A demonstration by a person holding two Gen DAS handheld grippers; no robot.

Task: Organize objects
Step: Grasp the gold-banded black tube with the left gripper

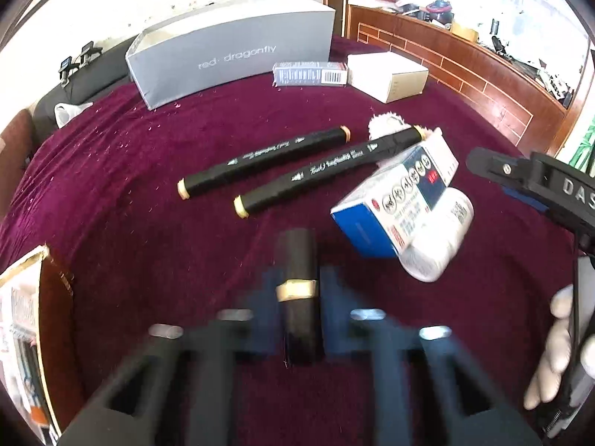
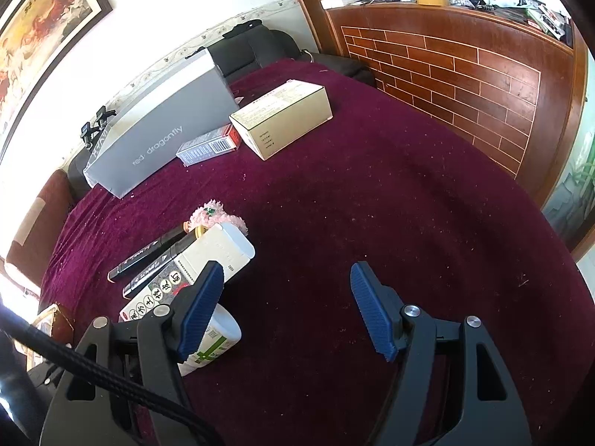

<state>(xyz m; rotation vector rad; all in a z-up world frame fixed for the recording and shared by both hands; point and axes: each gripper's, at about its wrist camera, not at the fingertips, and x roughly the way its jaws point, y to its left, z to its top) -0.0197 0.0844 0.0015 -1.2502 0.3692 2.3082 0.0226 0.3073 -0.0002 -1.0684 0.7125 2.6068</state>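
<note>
the left gripper (image 1: 297,297) clamps a smooth black marker (image 1: 297,290) with a cream band above the plush maroon cloth (image 1: 148,156), while the right gripper (image 2: 288,308), its ribbed blue pads (image 2: 366,304) parted, holds nothing.

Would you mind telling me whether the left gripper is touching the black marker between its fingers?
Touching. In the left wrist view the left gripper has its fingers closed against both sides of the upright black marker, with no gap visible on either side, though the fingers are motion-blurred.
</note>
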